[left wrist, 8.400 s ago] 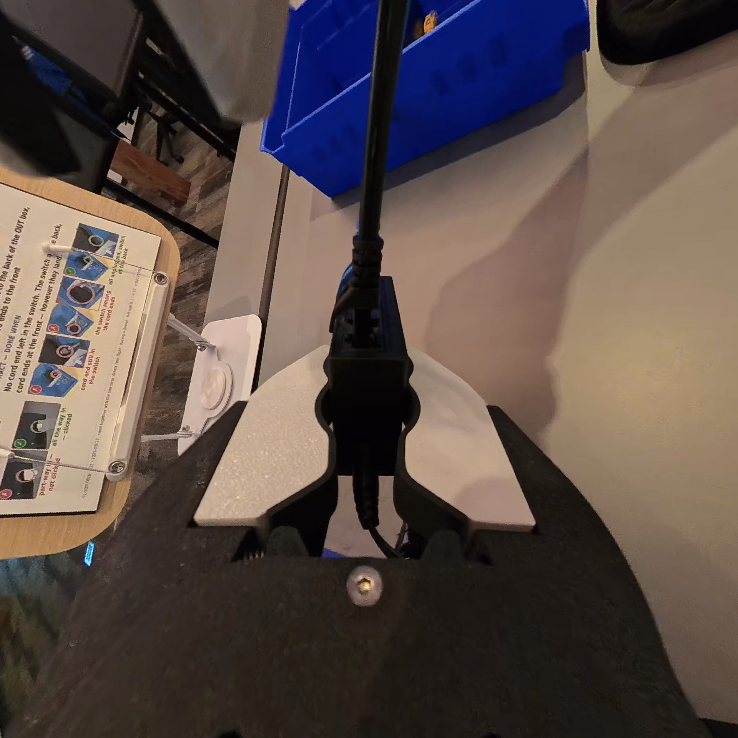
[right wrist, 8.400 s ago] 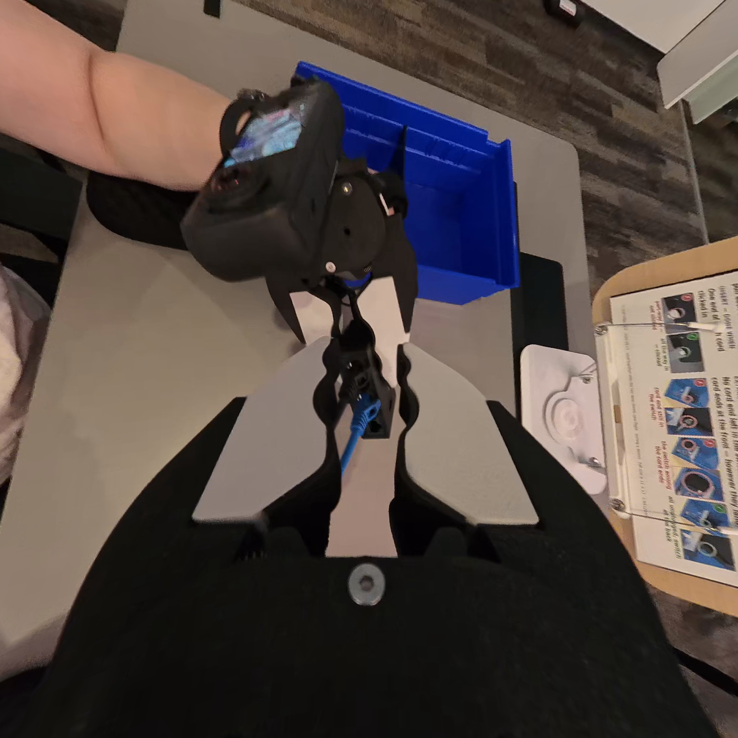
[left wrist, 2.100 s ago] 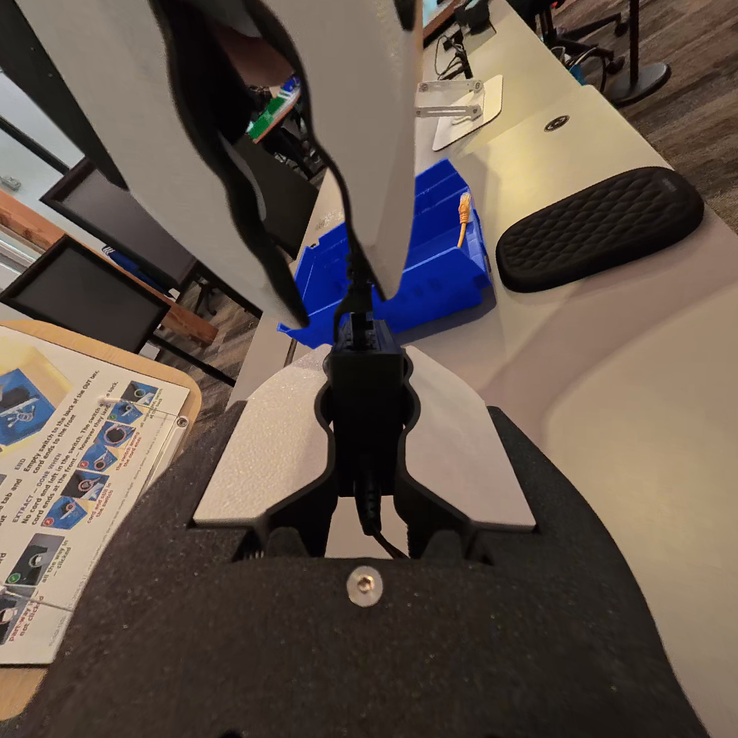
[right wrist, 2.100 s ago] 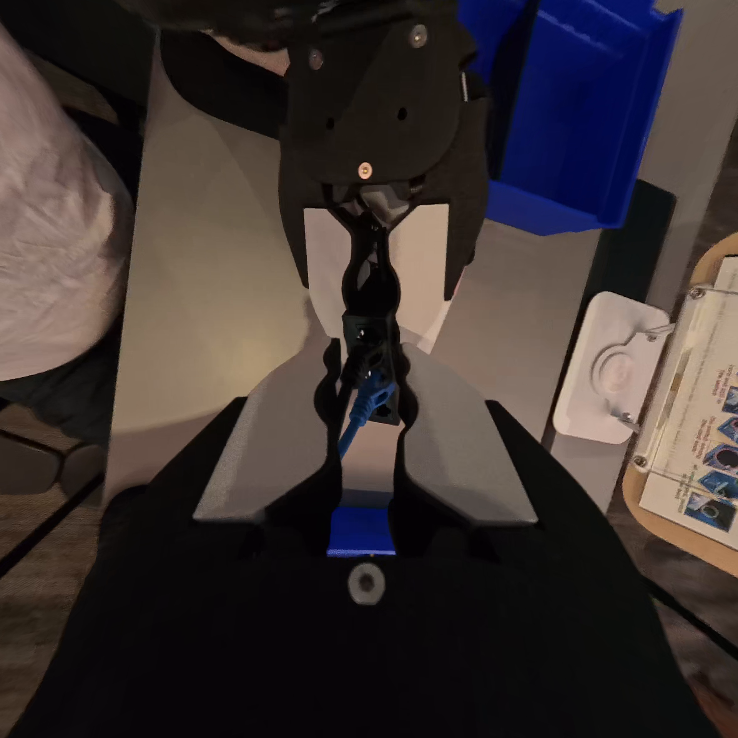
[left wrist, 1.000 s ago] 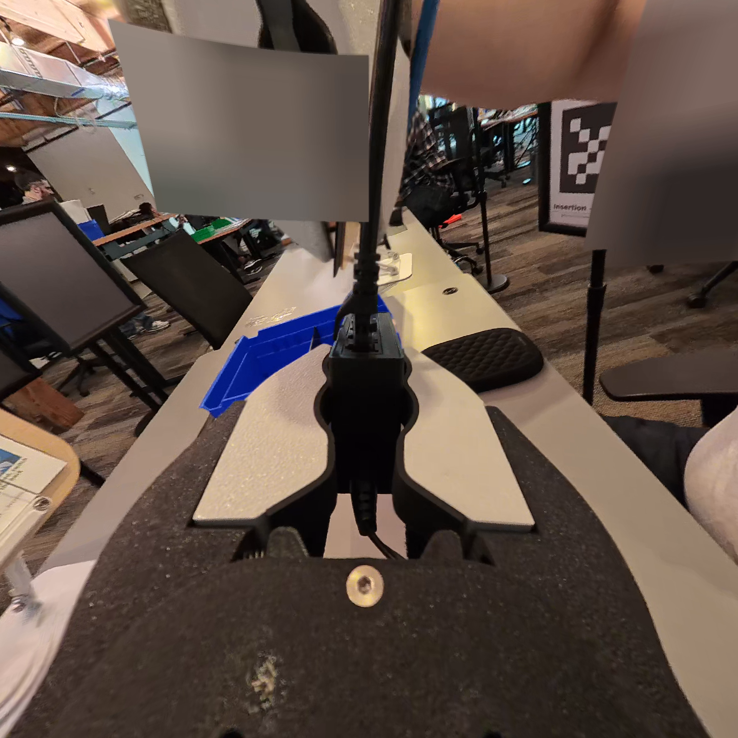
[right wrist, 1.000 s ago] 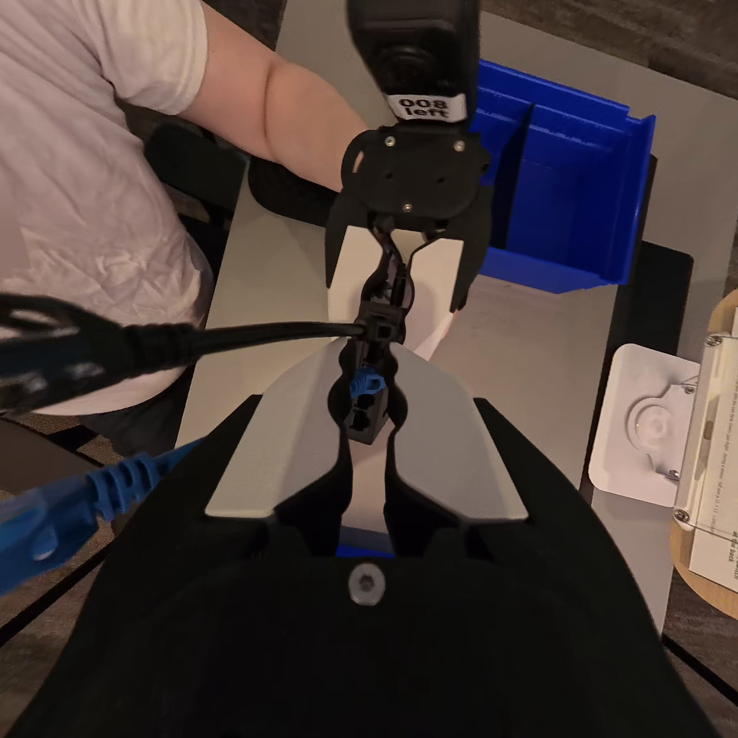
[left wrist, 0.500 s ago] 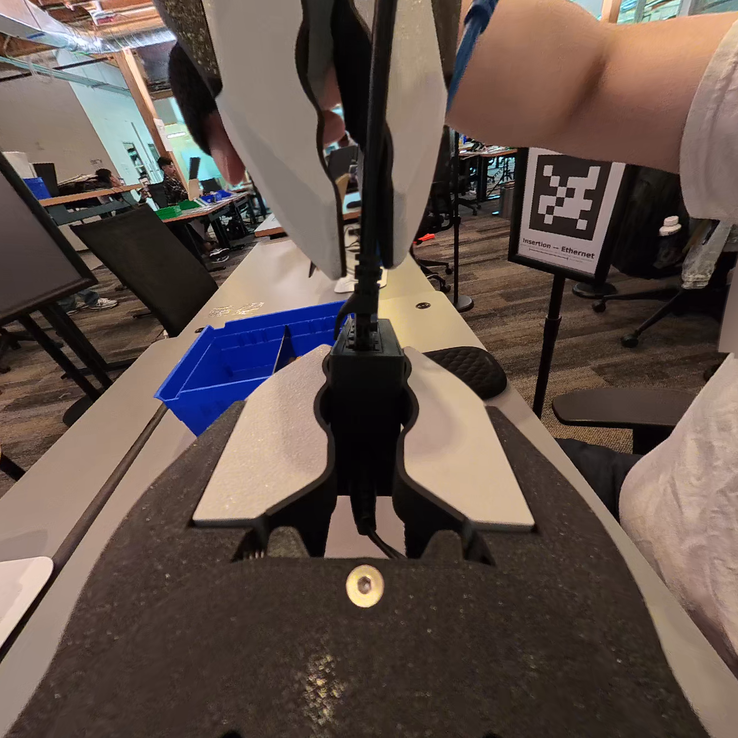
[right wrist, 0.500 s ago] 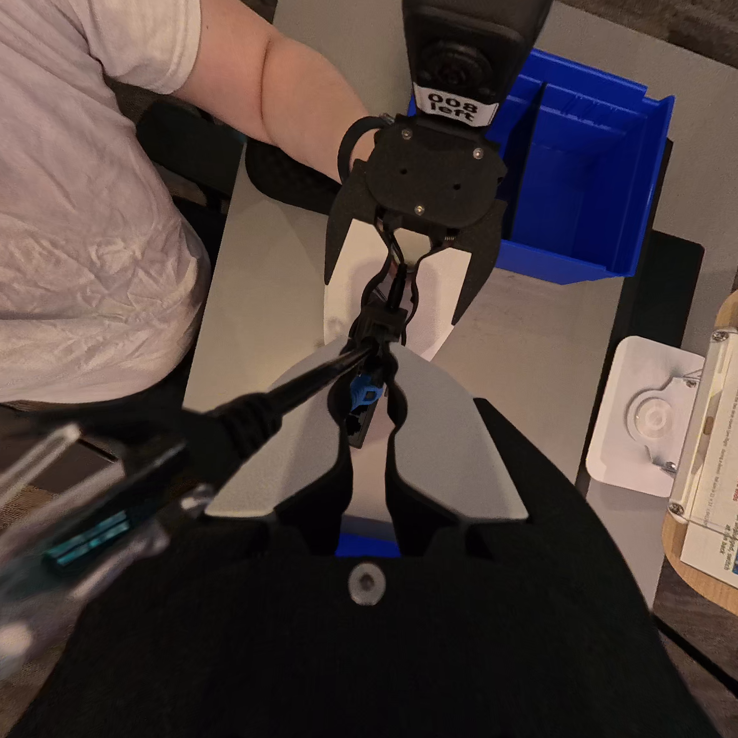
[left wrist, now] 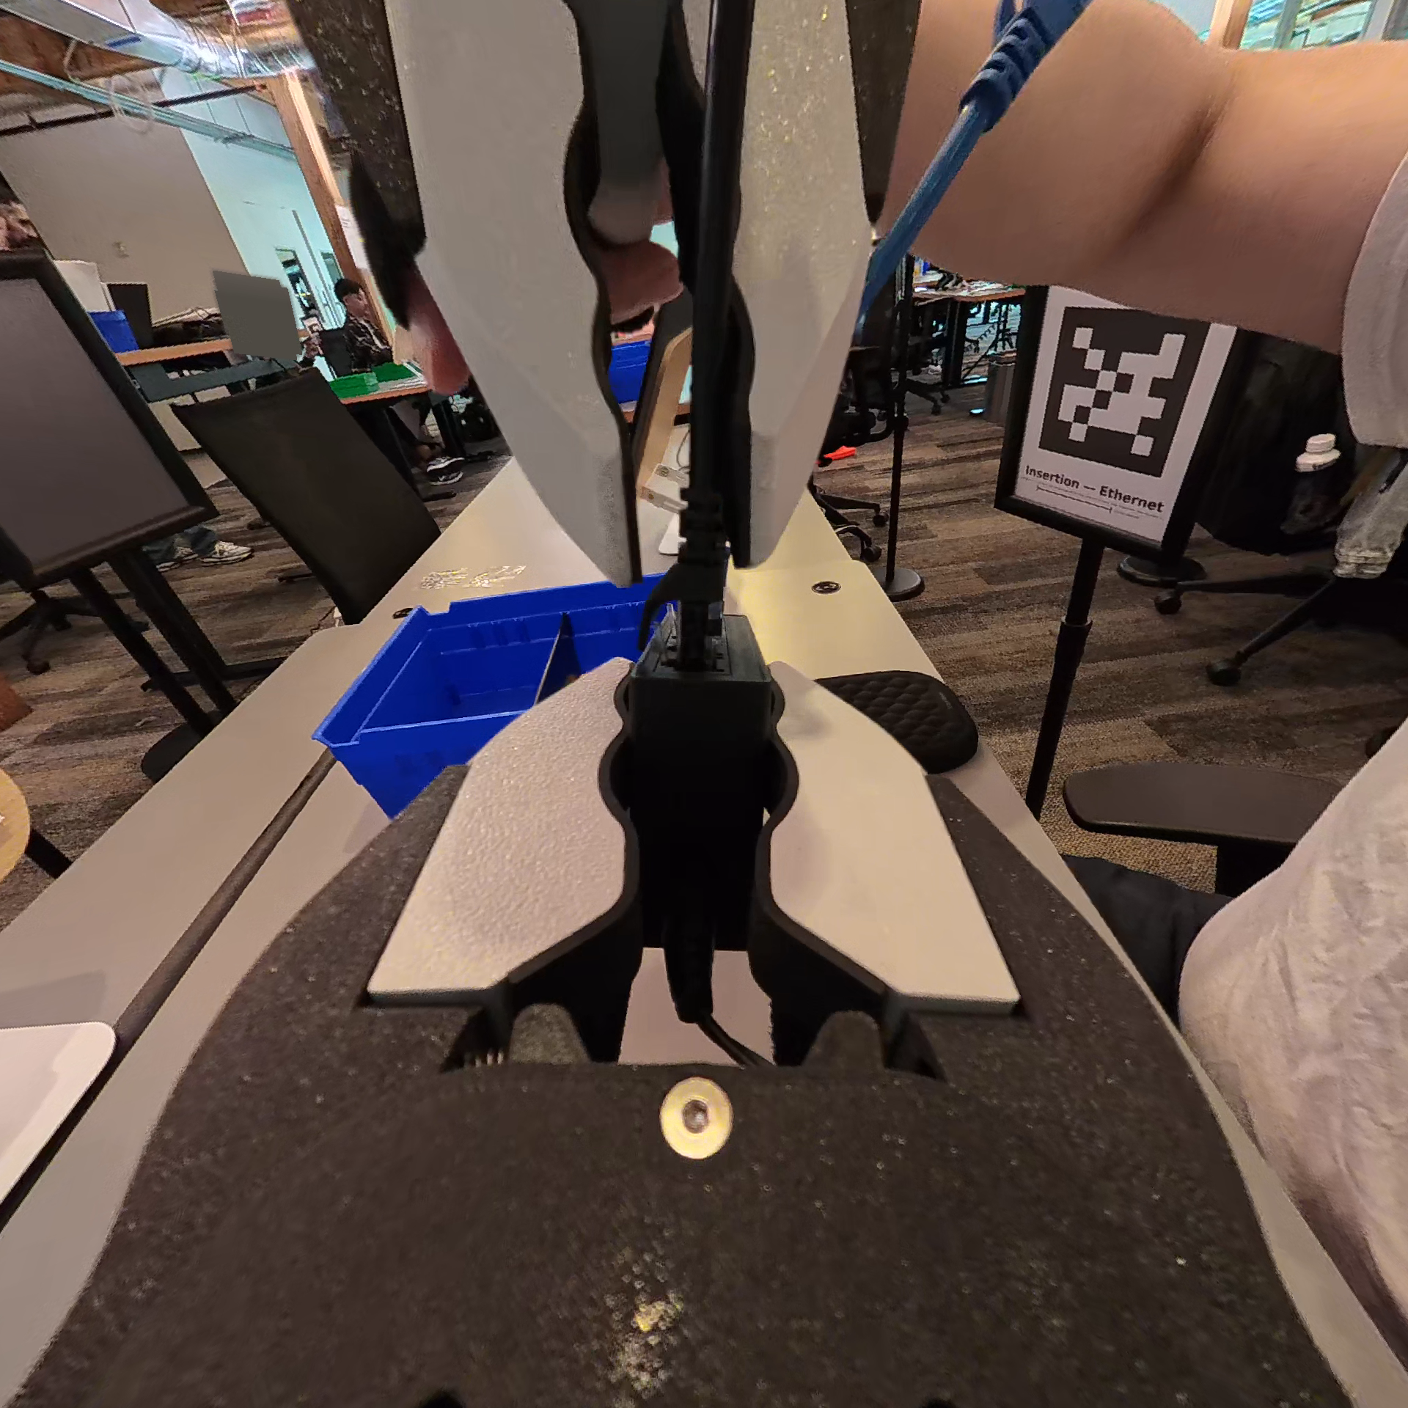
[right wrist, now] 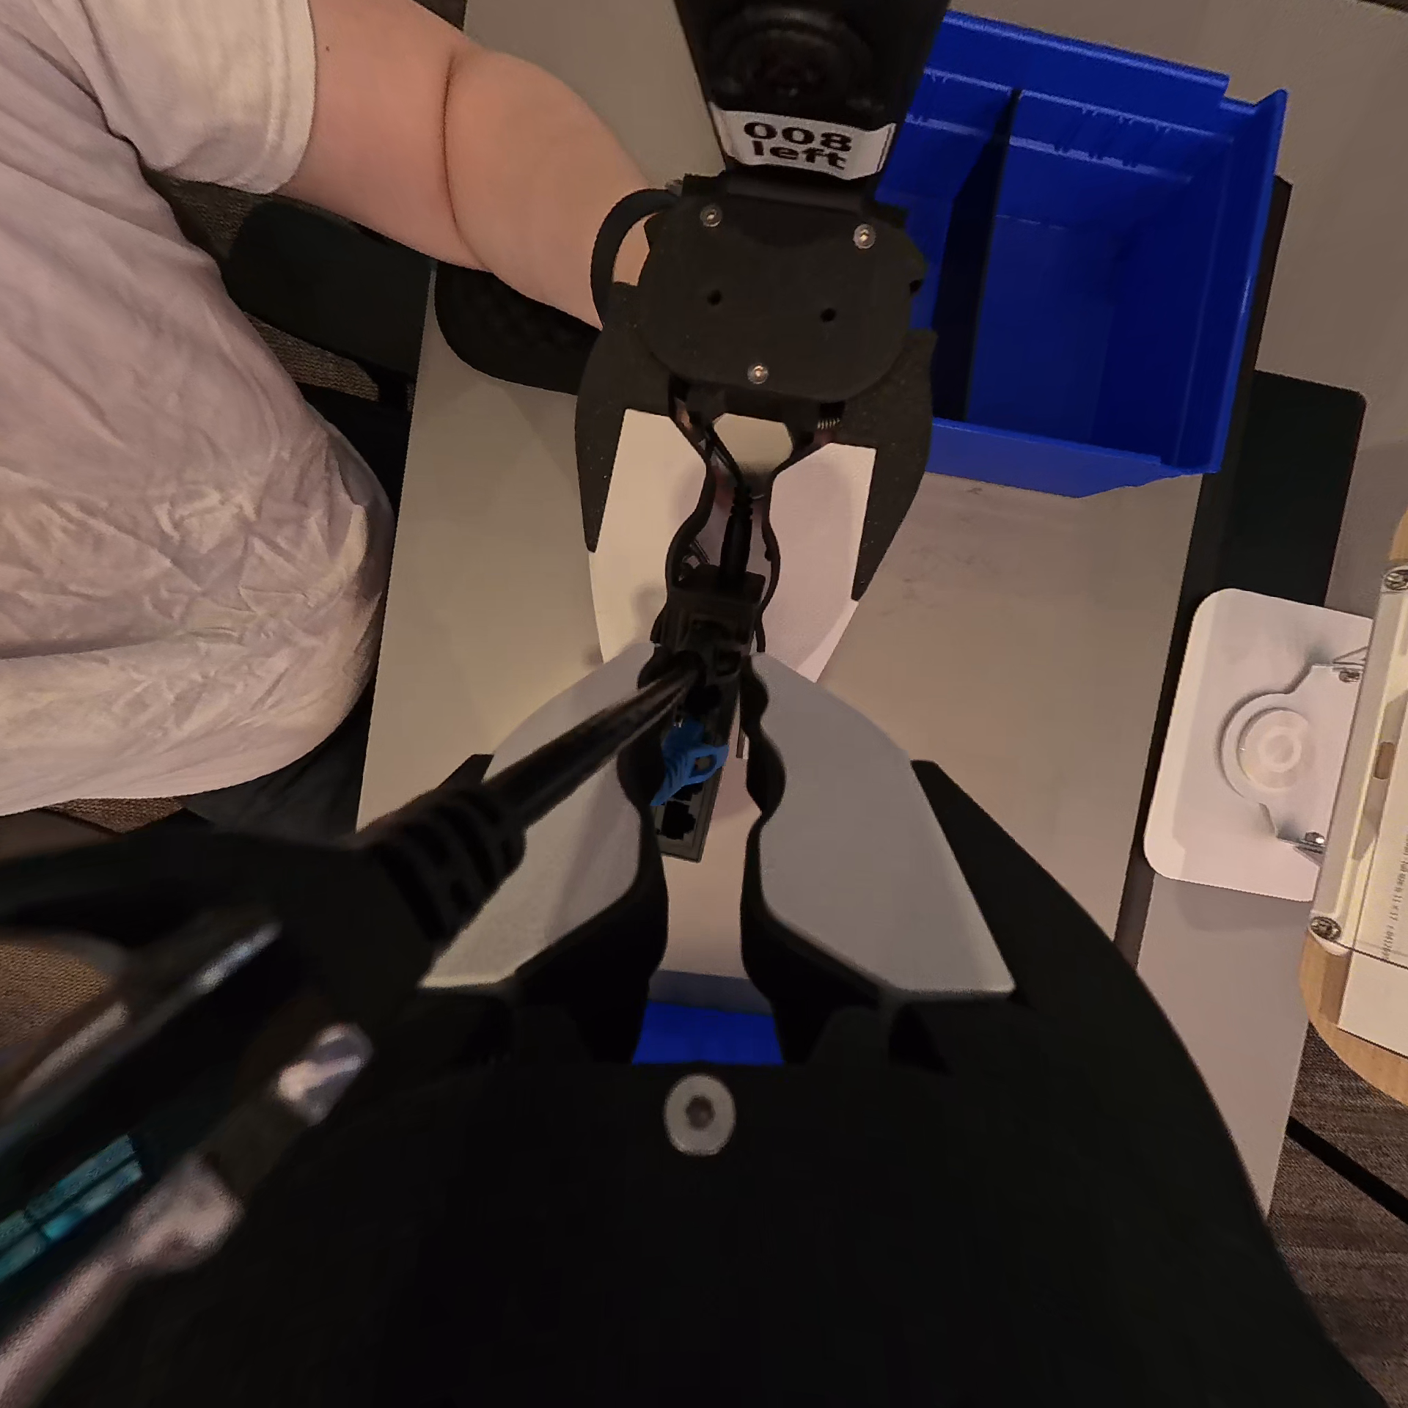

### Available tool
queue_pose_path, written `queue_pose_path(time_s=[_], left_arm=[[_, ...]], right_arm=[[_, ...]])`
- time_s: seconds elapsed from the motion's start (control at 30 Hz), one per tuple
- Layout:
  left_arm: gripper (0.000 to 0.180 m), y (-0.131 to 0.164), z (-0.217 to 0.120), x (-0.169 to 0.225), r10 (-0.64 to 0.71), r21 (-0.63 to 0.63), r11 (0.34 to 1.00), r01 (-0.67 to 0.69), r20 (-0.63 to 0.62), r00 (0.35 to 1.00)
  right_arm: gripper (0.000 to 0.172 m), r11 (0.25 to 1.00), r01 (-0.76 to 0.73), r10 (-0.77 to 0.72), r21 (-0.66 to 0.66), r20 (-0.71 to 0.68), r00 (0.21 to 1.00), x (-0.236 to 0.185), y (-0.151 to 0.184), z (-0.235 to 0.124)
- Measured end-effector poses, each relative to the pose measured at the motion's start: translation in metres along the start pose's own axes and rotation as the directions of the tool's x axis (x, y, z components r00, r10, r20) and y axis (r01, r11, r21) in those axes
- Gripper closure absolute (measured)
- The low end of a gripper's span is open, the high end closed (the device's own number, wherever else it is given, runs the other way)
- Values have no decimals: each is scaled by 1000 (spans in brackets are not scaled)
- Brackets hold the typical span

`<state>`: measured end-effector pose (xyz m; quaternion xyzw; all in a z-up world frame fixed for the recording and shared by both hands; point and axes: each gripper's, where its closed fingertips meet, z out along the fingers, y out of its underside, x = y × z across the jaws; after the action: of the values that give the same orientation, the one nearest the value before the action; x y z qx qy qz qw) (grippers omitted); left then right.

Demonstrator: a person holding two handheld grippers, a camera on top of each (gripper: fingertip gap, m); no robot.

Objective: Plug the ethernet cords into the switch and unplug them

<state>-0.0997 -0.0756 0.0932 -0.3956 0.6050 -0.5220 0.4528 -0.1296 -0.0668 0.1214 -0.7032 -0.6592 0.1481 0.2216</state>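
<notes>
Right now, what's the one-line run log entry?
left tool: clamps black switch | right tool: around black cord above switch | bin: empty

switch (left wrist: 697, 731) between left tool (left wrist: 697, 678) fingers | cord (left wrist: 716, 305) rises from switch top, between right tool (left wrist: 686, 564) fingers above | bin (left wrist: 457, 686) on tabletop (left wrist: 251, 762) behind-left | pad (left wrist: 907, 716) behind-right

We see a black switch (left wrist: 697, 731), black cord (left wrist: 716, 251) and blue cord (left wrist: 941, 164). Behind the switch: blue bin (left wrist: 457, 686), black quilted pad (left wrist: 907, 716), grey table (left wrist: 838, 609). Right of it: black-and-white checker sign (left wrist: 1108, 396). Gripper fingers (left wrist: 533, 861): pale grey, speckled.
</notes>
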Motion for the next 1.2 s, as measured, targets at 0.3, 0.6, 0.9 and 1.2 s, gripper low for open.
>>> queue_pose_path(time_s=[0.3, 0.6, 0.9, 1.2], left_arm=[[152, 5, 4, 2, 8, -37, 999, -7, 8, 1000], [152, 0, 1, 1, 3, -29, 1000, -3, 24, 1000], [152, 1, 1, 0, 10, -54, 998, -8, 46, 999], [152, 0, -4, -5, 42, -78, 996, -35, 87, 995]], right_arm=[[156, 998, 23, -24, -67, -13, 1000, -4, 9, 7], [157, 998, 31, -32, -53, -28, 999, -3, 3, 5], [158, 996, 59, -63, -62, -70, 996, 0, 4, 6], [158, 995, 59, -67, -78, -103, 992, 4, -1, 6]])
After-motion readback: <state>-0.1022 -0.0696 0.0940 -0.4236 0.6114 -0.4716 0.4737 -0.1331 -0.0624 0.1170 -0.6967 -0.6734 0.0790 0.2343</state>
